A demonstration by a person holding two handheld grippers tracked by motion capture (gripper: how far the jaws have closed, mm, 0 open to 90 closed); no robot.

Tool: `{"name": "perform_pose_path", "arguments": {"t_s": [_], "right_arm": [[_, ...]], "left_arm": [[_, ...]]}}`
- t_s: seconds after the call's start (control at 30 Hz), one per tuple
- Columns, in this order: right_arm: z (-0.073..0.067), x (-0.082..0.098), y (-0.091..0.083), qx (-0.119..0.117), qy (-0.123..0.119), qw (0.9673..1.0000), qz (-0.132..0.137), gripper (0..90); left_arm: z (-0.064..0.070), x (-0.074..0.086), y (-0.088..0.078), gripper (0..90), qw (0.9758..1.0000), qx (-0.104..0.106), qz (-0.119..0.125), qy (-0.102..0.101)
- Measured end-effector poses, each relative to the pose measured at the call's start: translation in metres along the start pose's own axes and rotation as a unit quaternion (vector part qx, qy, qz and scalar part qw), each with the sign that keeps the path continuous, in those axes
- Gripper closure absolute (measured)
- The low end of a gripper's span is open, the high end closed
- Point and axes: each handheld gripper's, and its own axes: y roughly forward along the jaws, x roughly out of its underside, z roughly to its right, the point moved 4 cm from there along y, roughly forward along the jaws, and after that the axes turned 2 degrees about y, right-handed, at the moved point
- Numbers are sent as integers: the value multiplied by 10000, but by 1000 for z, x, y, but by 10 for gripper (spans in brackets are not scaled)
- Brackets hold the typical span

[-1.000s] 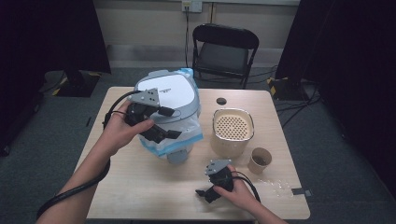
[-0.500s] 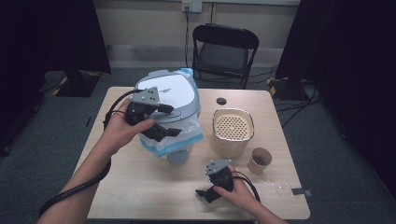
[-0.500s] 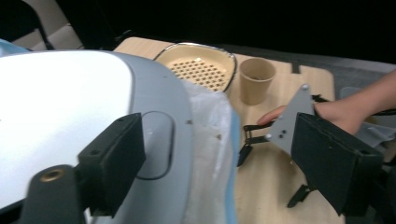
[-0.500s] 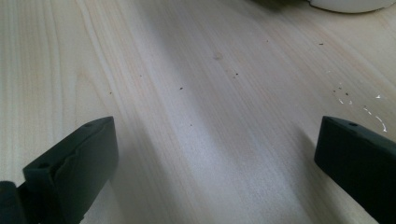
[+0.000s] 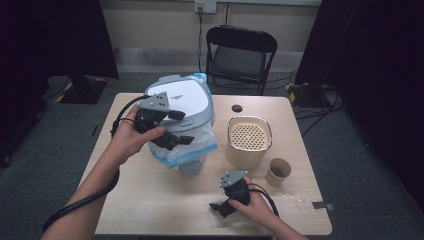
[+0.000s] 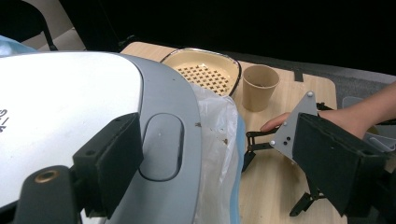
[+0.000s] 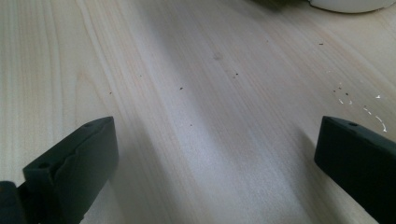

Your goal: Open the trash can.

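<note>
A white and grey lidded appliance (image 5: 185, 100) stands at the table's middle left, lined with a clear and blue plastic bag (image 5: 197, 145). My left gripper (image 5: 180, 127) hovers at the lid's front edge, open; one jaw is over the lid, the other in front of the bag. In the left gripper view the lid's latch button (image 6: 161, 144) and the bag (image 6: 219, 135) lie between the spread jaws of my left gripper (image 6: 219, 154). My right gripper (image 5: 219, 210) rests low at the table's front, open. In the right gripper view my right gripper (image 7: 215, 154) has just bare wood between its jaws.
A cream pot with a perforated insert (image 5: 249, 140) stands right of the appliance, a paper cup (image 5: 278, 171) beside it. A small black disc (image 5: 237, 108) lies at the back. Clear plastic scraps (image 5: 297, 199) sit front right. A black chair (image 5: 240, 55) stands behind the table (image 5: 150, 200).
</note>
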Motion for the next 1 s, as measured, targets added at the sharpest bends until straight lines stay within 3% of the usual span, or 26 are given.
{"name": "perform_pose_path", "arguments": {"t_s": [0.47,0.5,0.53,0.6,0.7,0.73,0.93,1.0], "right_arm": [[0,0,0,-6,2,10000,-2,0],[0,0,0,-9,9,10000,-6,0],[0,0,0,-7,2,10000,-4,0],[0,0,0,-4,12,10000,-4,0],[0,0,0,-5,7,10000,-4,0],[0,0,0,-1,-7,10000,-2,0],[0,0,0,2,-9,10000,-5,0],[0,0,0,4,-2,10000,6,0]], "left_arm": [[5,-1,2,157,9997,-129,-155,156],[10,-1,3,158,9998,94,-144,140],[11,-1,4,178,9996,175,-162,158],[13,0,6,221,9995,67,-154,259],[14,0,4,220,9997,41,-72,220],[16,1,2,210,9999,122,-14,68],[28,6,-2,164,9996,226,76,127],[32,8,-4,163,9993,306,236,15]]}}
